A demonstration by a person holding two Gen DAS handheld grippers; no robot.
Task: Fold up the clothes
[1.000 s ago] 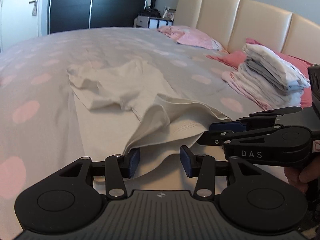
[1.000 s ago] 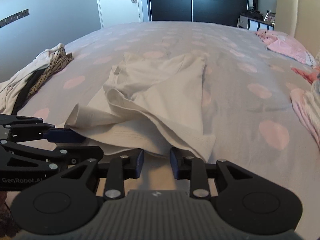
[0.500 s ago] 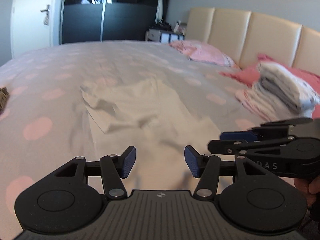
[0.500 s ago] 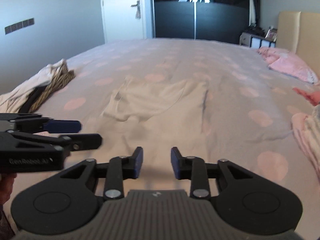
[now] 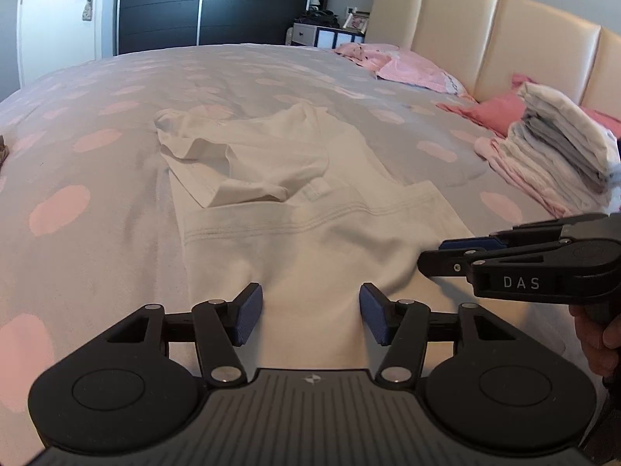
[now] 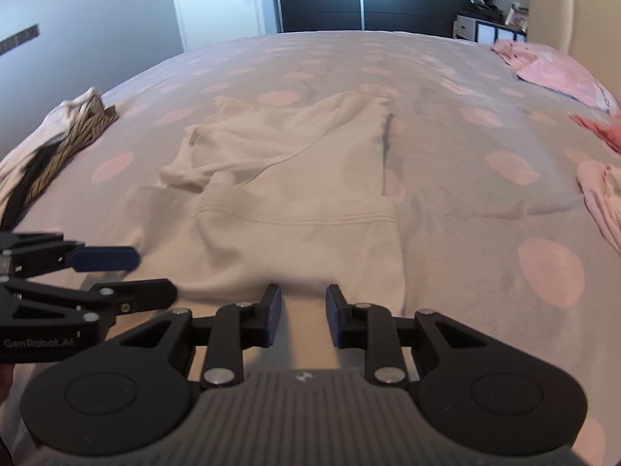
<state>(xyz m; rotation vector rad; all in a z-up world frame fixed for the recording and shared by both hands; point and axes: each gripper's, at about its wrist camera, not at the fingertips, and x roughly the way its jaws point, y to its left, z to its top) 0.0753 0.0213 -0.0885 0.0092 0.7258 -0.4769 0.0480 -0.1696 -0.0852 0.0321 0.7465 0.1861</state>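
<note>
Shirt (image 5: 310, 209) hem folded, gripper (image 5: 310, 320) empty

Bed (image 5: 116, 89), spotted cover: shirt (image 5: 295, 194) ahead of both tongs, folded stack (image 5: 559, 151) far right, clothes heap (image 6: 54, 143) far left.

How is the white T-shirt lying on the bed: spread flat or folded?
Partly folded: the white T-shirt has its hem doubled back over the body, one sleeve bunched.

Left gripper (image 5: 310, 316) gapes empty over a folded white shirt (image 5: 302, 209), right gripper (image 5: 442, 258) beside it.
</note>
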